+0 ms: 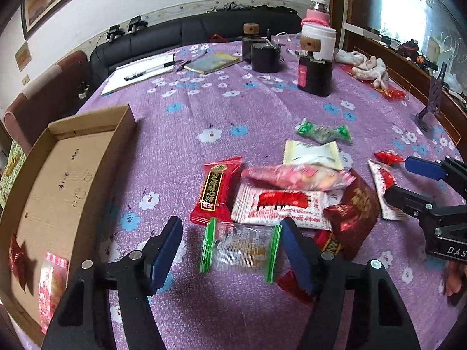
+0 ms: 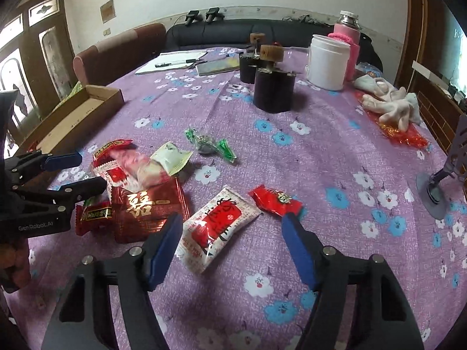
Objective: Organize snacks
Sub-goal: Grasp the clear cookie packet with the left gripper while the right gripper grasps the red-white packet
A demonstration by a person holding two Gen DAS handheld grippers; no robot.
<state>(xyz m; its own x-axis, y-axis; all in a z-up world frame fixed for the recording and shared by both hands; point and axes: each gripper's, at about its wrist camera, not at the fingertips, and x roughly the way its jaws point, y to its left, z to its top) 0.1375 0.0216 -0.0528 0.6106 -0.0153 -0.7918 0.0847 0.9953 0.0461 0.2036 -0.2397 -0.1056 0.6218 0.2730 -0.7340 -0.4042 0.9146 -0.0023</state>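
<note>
white jar (image 2: 328, 61) | pink flask (image 2: 348, 39) | notepad, pen (image 1: 150, 70) | sofa (image 1: 186, 33)

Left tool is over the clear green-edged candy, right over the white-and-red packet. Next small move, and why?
Probably close the left tool on the clear candy. Its right pad looks at the wrapper's green edge while the left pad stands apart, so nothing is gripped yet. The cardboard box, with a few snacks inside, sits just left. The right tool also brackets its packet without touching.

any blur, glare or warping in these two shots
Left wrist view: pink snack wrapper smeared by motion blur, window blown out, cardboard box bowed by the fisheye. Right wrist view: sharper, dark red packet glints, corners go black.
</note>
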